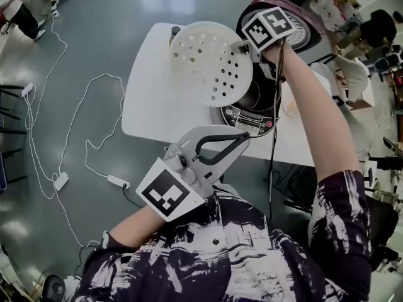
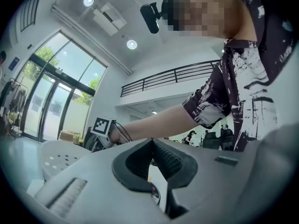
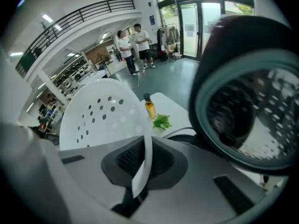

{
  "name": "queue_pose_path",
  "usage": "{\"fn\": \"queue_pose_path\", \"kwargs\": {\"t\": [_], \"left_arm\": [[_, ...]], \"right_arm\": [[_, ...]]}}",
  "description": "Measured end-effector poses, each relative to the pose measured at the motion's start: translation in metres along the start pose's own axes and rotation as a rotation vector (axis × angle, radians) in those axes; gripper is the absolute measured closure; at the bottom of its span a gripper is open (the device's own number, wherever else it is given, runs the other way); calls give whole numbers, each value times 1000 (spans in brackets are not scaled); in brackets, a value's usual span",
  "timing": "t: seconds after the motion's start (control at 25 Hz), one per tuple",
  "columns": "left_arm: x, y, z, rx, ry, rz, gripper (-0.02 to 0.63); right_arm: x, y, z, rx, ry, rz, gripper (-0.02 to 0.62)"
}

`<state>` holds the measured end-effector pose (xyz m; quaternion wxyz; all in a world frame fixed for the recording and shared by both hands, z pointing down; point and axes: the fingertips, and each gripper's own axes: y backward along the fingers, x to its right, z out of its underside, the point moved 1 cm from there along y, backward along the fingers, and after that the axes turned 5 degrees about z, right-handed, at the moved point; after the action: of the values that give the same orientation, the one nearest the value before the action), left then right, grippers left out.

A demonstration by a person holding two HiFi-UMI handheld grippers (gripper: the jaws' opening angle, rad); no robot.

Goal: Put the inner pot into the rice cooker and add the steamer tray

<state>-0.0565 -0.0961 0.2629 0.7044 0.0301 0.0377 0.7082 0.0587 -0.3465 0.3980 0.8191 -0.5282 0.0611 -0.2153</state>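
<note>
My right gripper (image 1: 243,46) is shut on the rim of the white perforated steamer tray (image 1: 211,61), which hangs tilted above the table's far side. In the right gripper view the tray's rim (image 3: 142,162) runs between the jaws. The rice cooker (image 1: 252,119) stands just right of the tray with its lid (image 1: 301,35) swung up. I cannot make out what is in its dark opening. My left gripper (image 1: 244,138) hovers near the table's front edge, close to my chest. It is shut with nothing in it; its jaws meet at the tips (image 2: 152,143).
The white table (image 1: 151,106) carries a small yellow bottle (image 3: 149,107) and a green sprig (image 3: 162,122) at its far end. A white cable with a power strip (image 1: 61,181) trails over the floor at left. Chairs and clutter (image 1: 378,30) crowd the right side.
</note>
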Motion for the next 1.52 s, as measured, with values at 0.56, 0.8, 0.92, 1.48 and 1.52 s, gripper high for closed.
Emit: {"fn": "queue_pose_path", "kwargs": {"t": [0.56, 0.8, 0.92, 1.48, 1.52], "left_arm": [[13, -39, 14, -47, 8, 73, 601], [13, -40, 17, -61, 4, 60, 601], [10, -39, 18, -55, 13, 49, 601], [13, -42, 16, -48, 19, 45, 601], [13, -42, 16, -47, 16, 46, 601]], "right_arm": [[156, -8, 177, -100, -430, 270, 593], [160, -22, 185, -133, -429, 292, 594], [165, -24, 190, -164, -391, 341, 592], [160, -29, 193, -201, -265, 408, 561], [158, -29, 193, -192, -265, 394, 533]]}}
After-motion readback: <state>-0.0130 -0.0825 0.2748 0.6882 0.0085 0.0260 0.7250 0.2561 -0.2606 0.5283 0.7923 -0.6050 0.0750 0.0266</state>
